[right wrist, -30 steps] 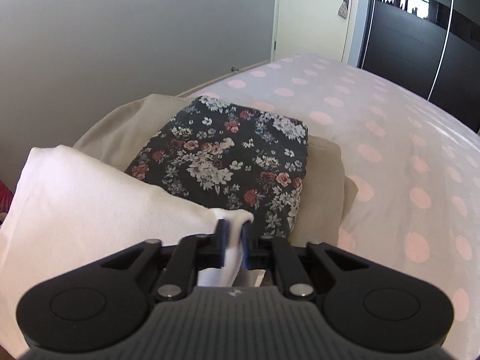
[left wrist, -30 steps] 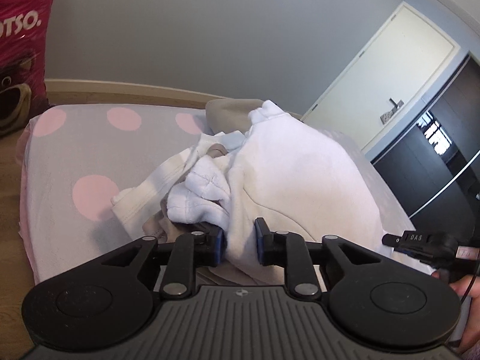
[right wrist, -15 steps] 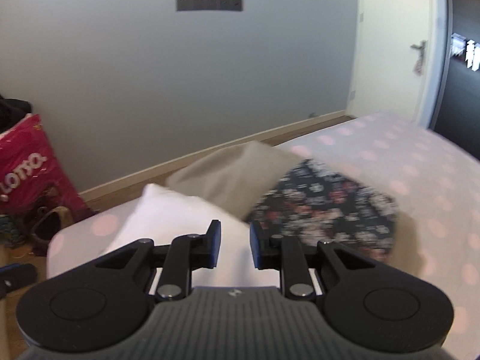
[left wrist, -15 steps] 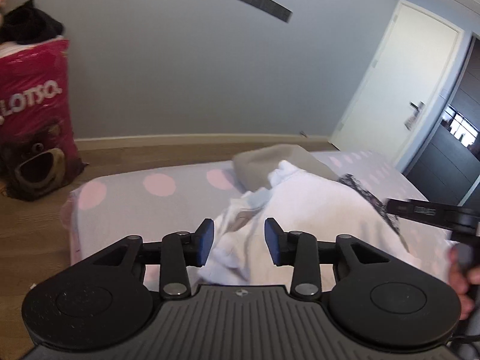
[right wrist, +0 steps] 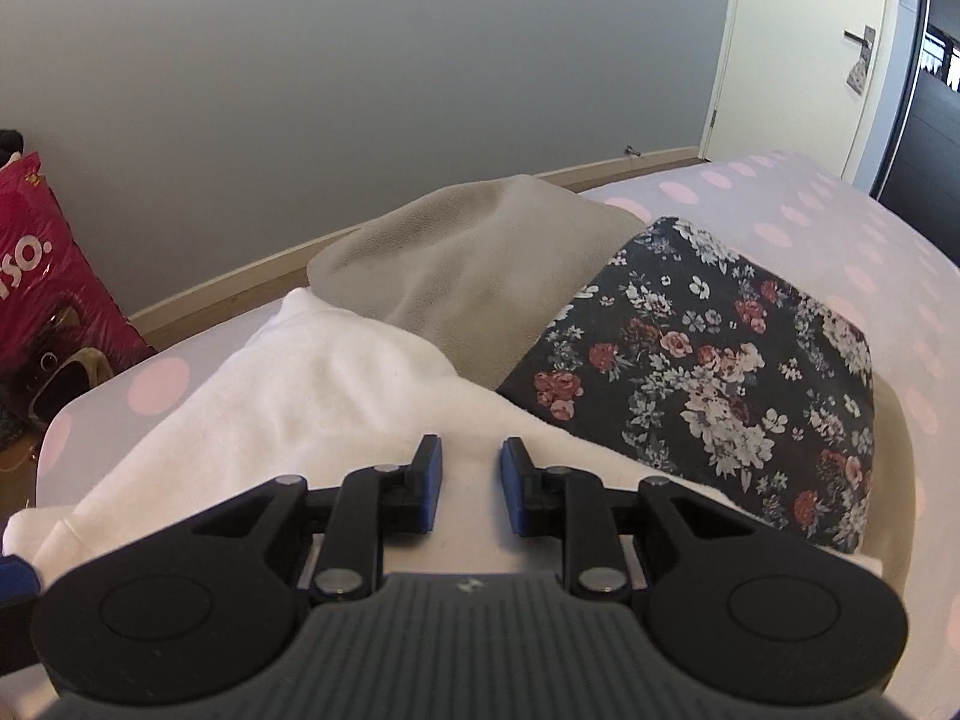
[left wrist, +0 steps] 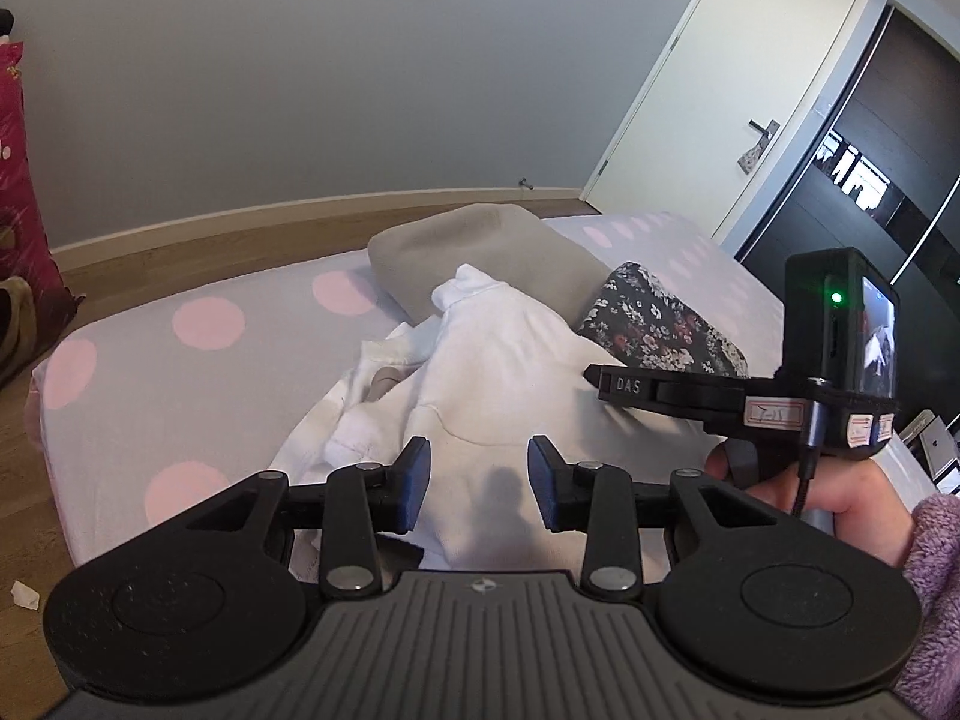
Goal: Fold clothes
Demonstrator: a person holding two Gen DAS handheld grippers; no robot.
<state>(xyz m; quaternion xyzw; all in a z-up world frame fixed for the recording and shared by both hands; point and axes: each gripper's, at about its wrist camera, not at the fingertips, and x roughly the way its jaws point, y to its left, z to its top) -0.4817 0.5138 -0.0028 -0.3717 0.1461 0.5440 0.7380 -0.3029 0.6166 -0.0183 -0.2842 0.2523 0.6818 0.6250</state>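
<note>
1. Grey wall [left wrist: 270, 90] and a cream door [left wrist: 738, 84] stand behind a bed with a pale sheet dotted pink [left wrist: 180, 372].
2. Left tongs [left wrist: 478, 483] are parted with nothing between the pads; they have just opened, off the white fleece garment [left wrist: 510, 372] lying rumpled right under and ahead of them.
3. Right tongs [right wrist: 471, 483] gape narrowly, empty, having just opened over the same white garment [right wrist: 312, 396].
4. Ahead and to the right of both tongs lie a folded beige cloth [right wrist: 480, 264] and a dark floral folded piece [right wrist: 720, 372] resting on it.
5. Right of the left tongs, a hand [left wrist: 840, 504] in a lilac fuzzy sleeve [left wrist: 936, 588] holds the other tool.
</note>
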